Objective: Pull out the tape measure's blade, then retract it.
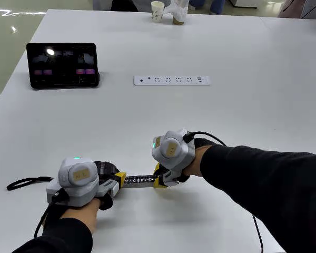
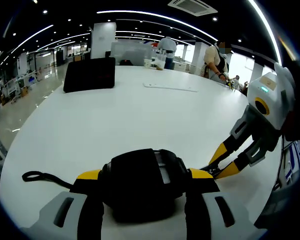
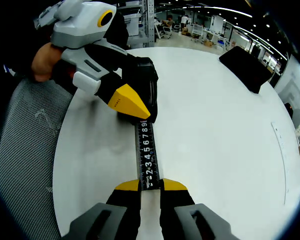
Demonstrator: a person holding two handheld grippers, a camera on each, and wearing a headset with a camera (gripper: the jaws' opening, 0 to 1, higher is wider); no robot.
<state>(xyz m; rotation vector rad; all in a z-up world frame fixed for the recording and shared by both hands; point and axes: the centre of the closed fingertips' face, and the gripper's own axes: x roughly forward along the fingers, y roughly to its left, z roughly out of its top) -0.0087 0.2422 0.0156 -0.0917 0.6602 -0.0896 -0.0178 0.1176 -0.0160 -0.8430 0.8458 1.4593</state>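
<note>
A black tape measure case [image 2: 142, 182] rests on the white table, clamped between the yellow-tipped jaws of my left gripper [image 2: 145, 175]. In the head view the case [image 1: 108, 171] sits under the left gripper [image 1: 117, 180] near the table's front. A short length of numbered blade [image 3: 146, 152] runs out of the case [image 3: 146, 87] across the table. My right gripper [image 3: 150, 185] is shut on the blade's end; the head view shows the right gripper [image 1: 159, 182] at the far end of the blade [image 1: 139, 180]. A black wrist strap [image 1: 26, 183] trails left from the case.
A dark tablet [image 1: 62, 65] stands at the back left of the white table [image 1: 237, 110]. A white power strip [image 1: 171, 80] lies mid-table. Paper cups [image 1: 157, 10] stand at the far edge. People stand beyond the table in the left gripper view.
</note>
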